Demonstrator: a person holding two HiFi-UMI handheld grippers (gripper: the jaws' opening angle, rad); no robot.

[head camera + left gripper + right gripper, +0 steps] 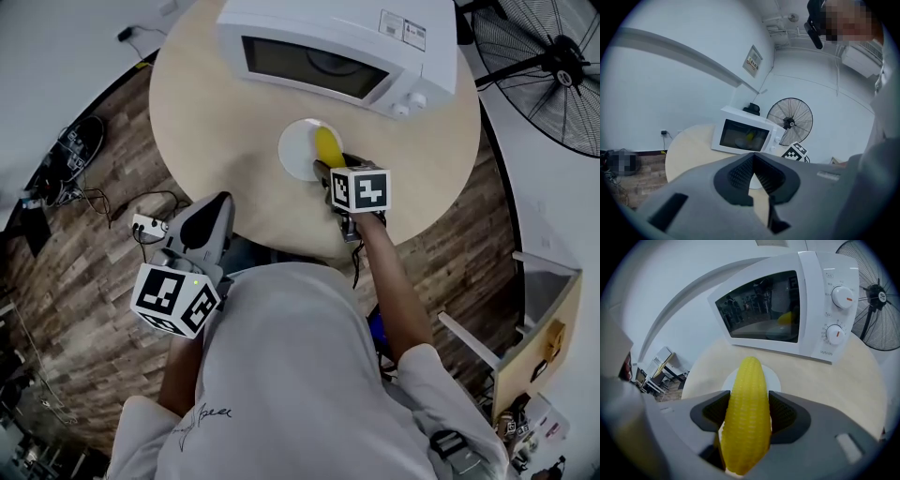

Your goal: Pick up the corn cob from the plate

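Observation:
A yellow corn cob (750, 376) stands lengthwise between the pads of my right gripper (748, 414), which is shut on it. In the head view that gripper (325, 169) reaches over the near right part of the white plate (298, 150), and the corn cob (327, 145) sticks out past its fingers. In the right gripper view the plate (775, 377) lies on the table just beyond and below the cob. My left gripper (208, 221) hangs off the table's near left edge, away from the plate. Its jaws (753, 161) meet at the tips with nothing between them.
A white microwave (337, 47) with its door closed stands at the back of the round wooden table (216, 122), just behind the plate. A black floor fan (553, 66) is at the far right. A power strip (148, 225) and cables lie on the floor at left.

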